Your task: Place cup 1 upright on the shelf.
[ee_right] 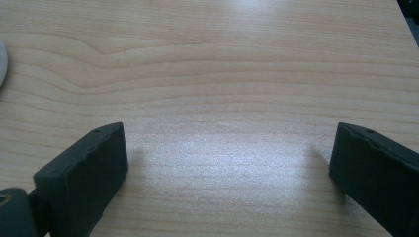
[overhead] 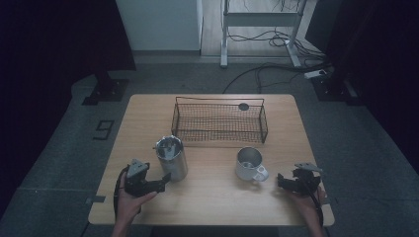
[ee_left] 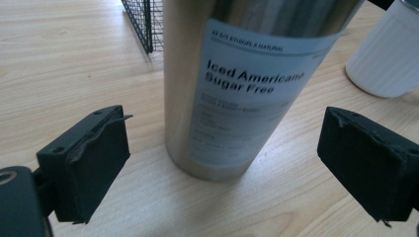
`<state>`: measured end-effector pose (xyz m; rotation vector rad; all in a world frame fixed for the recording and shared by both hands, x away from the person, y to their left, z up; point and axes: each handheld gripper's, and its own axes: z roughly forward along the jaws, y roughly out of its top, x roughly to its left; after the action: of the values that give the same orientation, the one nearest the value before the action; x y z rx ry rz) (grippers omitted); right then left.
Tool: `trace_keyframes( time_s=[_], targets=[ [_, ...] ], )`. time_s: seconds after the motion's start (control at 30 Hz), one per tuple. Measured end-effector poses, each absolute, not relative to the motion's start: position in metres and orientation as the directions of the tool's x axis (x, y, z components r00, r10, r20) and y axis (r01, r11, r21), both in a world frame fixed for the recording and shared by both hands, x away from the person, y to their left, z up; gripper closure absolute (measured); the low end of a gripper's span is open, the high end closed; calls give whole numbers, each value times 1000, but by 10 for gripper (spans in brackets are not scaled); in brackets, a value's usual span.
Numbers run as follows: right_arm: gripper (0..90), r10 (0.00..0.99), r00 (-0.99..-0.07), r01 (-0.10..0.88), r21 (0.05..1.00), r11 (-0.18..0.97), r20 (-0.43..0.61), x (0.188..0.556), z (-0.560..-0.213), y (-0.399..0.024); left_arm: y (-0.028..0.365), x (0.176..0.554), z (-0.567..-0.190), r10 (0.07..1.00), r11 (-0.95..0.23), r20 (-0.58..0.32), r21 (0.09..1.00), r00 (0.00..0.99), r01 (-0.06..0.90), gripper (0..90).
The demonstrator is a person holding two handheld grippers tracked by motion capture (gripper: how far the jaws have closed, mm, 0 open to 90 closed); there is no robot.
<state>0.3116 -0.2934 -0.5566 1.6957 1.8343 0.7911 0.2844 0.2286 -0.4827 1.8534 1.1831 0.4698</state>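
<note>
We hold the left gripper (ee_left: 222, 163) open, jaws clear of the steel tumbler (ee_left: 247, 84) near the table's (overhead: 212, 197) left edge; right gripper (overhead: 291, 182) open, empty. Next, probably close squarely on it.

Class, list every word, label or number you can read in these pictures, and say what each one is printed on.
"Iced Americano Sugar Free": on the pale label of the steel tumbler.
A small top line on that label seems to end in "NATURAL"; the rest is too blurred to read.
Fine print lower on the label: too blurred to read.
A dark mark like a "9" on the floor left of the table.
</note>
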Motion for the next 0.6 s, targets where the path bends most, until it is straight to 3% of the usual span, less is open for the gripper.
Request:
trace_keyframes(
  time_s=[0.6],
  targets=[
    [18,997,-74,696,717,40,16,311,-556,-294,217,298,-480,860,-184,-128,825,494,534,30]
  ],
)
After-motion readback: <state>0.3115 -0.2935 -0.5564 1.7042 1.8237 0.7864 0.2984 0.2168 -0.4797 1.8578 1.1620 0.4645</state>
